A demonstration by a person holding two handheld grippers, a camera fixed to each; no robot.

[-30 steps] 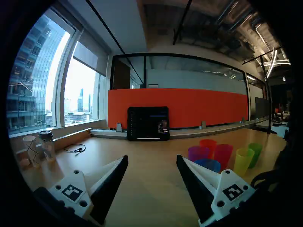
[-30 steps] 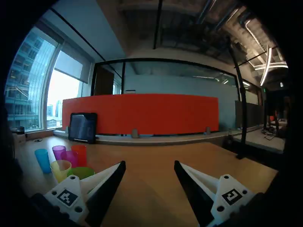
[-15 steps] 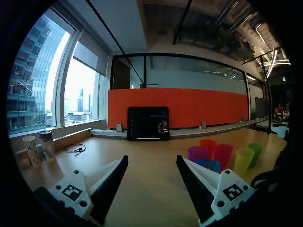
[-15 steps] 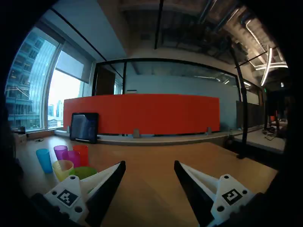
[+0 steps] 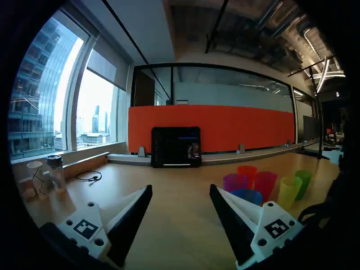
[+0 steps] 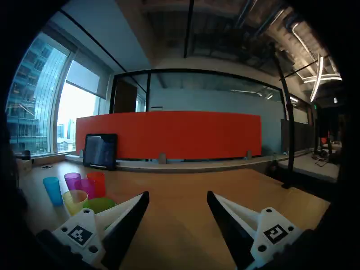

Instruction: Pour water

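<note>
Several coloured plastic cups stand in a cluster on the wooden table [image 5: 180, 216]. In the left gripper view they sit right of centre: purple [image 5: 235, 182], red [image 5: 246, 173], pink [image 5: 265, 183], blue [image 5: 247, 196], yellow [image 5: 289, 191] and green [image 5: 303, 180]. The blue cup is partly hidden behind my right-hand finger. My left gripper [image 5: 180, 193] is open and holds nothing. In the right gripper view the same cups stand at the lower left: blue [image 6: 53, 191], purple [image 6: 72, 180], red [image 6: 96, 182], pink [image 6: 85, 188], yellow [image 6: 75, 201], green [image 6: 99, 205]. My right gripper [image 6: 177, 200] is open with the cups to its left.
A dark tablet [image 5: 176, 146] leans against the orange partition [image 5: 211, 127] at the table's back. A glass and a lidded jar [image 5: 55, 172] stand by the window ledge at the left, with a black cable [image 5: 87, 176] nearby. A black stand [image 6: 288, 148] rises at the right.
The right gripper view has shifted very slightly, so the cups sit a touch further right in it. The left gripper is still.
</note>
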